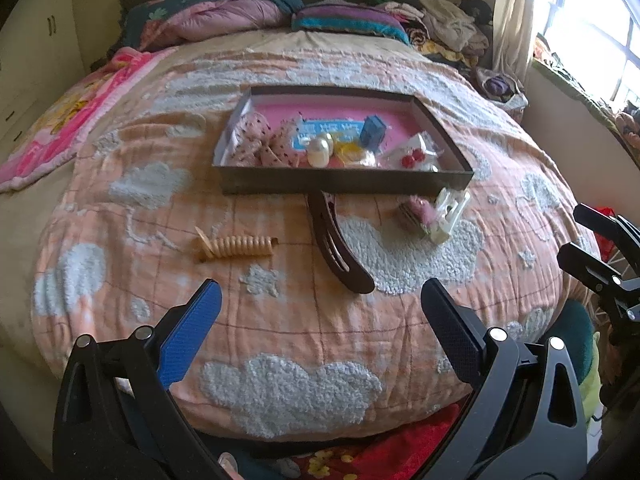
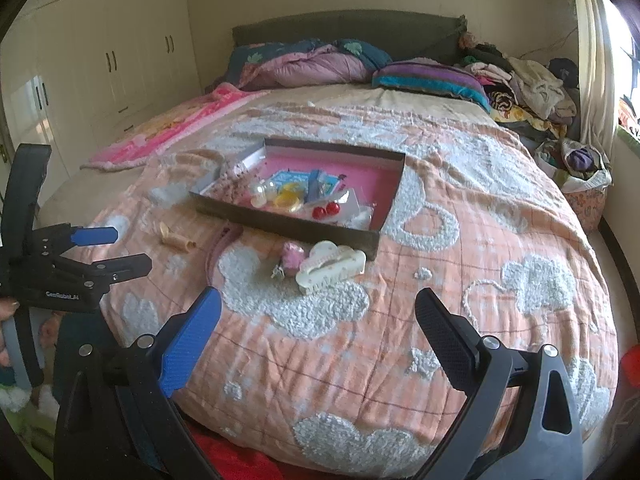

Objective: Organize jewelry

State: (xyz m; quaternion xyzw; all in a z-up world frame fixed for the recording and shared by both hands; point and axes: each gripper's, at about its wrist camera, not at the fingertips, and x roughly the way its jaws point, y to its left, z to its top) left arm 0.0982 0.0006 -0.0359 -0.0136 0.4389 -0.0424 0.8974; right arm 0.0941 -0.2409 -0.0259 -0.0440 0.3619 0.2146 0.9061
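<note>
Pink-lined tray [image 1: 440, 120] lying mid-bed, already carrying part of the lot: spotted fabric pieces, a pearly egg-shaped piece [image 1: 319, 152], yellow rings, a small blue box [image 1: 372, 130], a red cherry pair [image 1: 414, 159] on a clear packet. Judged partly sorted, no more than that.

Left out on the quilt [image 1: 280, 332], just in front of the tray's near wall: a dark curved hair clip [image 1: 340, 252] with one end touching or tucked under that wall, a beige spiral comb clip [image 1: 232, 246] off to the left, a white claw clip [image 2: 332, 266] near the tray's right corner, a small pink fuzzy piece [image 2: 293, 258] beside it. Four items at least to go in, as far as can be seen.

Left gripper [image 1: 320, 320] spread wide and empty, hovering over the quilt's near edge, pointed toward the dark clip. Right gripper [image 2: 318, 328] likewise spread wide, holding nothing, facing the white claw clip. Neither touching any item.

Soft ground to work on: peach checked quilt with raised fluffy cloud patches, likely to give and snag under small clips. Beyond it, a pink blanket [image 2: 176, 128], pillows against a dark headboard, heaped clothes to the right, pale wardrobes [image 2: 100, 48] to the left, bright window with curtain [image 1: 516, 20].
</note>
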